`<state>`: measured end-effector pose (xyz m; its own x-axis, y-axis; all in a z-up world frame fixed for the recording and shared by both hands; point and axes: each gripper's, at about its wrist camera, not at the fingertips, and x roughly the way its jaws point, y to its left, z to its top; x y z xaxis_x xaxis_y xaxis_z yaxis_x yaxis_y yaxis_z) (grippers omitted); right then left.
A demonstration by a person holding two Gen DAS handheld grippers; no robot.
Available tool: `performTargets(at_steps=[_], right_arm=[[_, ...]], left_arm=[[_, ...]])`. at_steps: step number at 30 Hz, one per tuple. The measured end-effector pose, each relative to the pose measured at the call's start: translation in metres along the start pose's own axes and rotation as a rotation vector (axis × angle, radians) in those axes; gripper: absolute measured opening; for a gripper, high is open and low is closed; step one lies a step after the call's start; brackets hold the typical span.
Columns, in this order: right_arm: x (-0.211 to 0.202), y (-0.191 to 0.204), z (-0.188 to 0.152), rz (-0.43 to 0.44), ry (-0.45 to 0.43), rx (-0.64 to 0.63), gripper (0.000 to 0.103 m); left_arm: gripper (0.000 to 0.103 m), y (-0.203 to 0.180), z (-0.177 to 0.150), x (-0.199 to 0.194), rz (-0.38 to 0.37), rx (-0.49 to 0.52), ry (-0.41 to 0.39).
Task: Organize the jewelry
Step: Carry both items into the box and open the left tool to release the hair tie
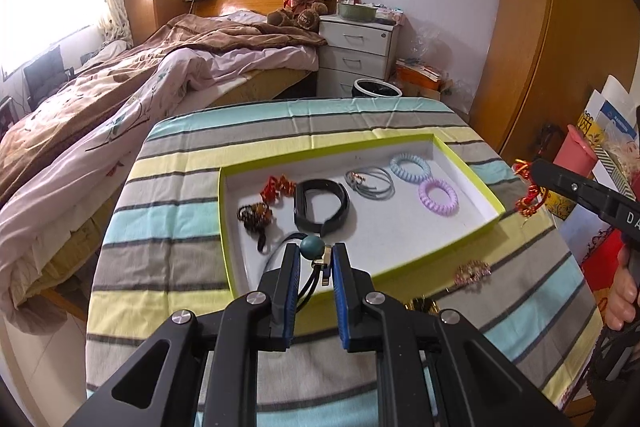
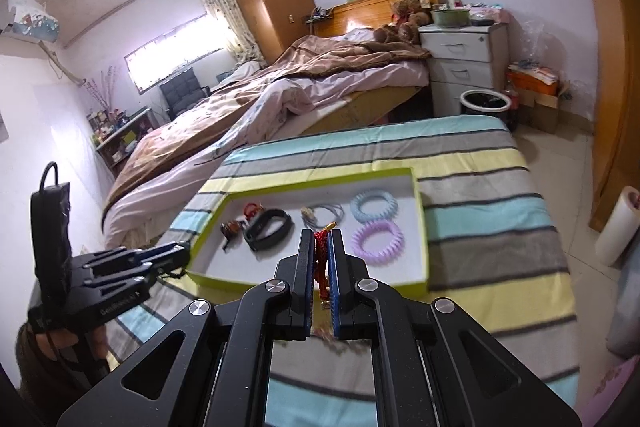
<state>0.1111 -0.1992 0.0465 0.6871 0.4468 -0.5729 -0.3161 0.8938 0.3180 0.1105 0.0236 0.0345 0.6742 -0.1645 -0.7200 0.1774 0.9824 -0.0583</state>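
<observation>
A shallow white tray with a green rim (image 1: 328, 151) (image 2: 320, 182) lies on the striped cloth. In it are a black wristband (image 1: 320, 205), a brown bead bracelet (image 1: 254, 215), a red-gold charm (image 1: 276, 187), grey hair ties (image 1: 370, 183), and a blue (image 1: 410, 167) and a purple (image 1: 438, 197) spiral hair tie. My left gripper (image 1: 315, 253) (image 2: 176, 255) is shut on a dark cord with a teal bead (image 1: 313, 247), above the tray's near edge. My right gripper (image 2: 320, 239) (image 1: 536, 171) is shut on a red knotted charm (image 2: 320, 259) (image 1: 528, 197), right of the tray.
A pink-gold brooch (image 1: 472, 273) lies on the striped cloth (image 1: 168, 227) just outside the tray's near right side. A bed (image 1: 120, 87) lies close on the left. A white drawer unit (image 1: 356, 55) and a bin (image 1: 376, 91) stand behind. Bags (image 1: 600, 147) crowd the right.
</observation>
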Motion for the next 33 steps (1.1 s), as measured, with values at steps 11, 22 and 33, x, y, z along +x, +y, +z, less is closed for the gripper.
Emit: performTargets(at_steps=[11,22,33], right_arm=[[0.068,-0.002,0.020,0.068,0.094,0.036,0.006],[0.122,-0.009,0.024,0.027,0.195,0.022,0.006],[0.140,-0.016,0.020,-0.014,0.244,0.010,0.007]], left_arm=[[0.016,0.006,0.007,0.041,-0.009,-0.014,0.053],[0.016,0.014,0.006,0.067,0.000,-0.025,0.102],[0.016,0.019,0.003,0.082,-0.009,-0.046,0.134]])
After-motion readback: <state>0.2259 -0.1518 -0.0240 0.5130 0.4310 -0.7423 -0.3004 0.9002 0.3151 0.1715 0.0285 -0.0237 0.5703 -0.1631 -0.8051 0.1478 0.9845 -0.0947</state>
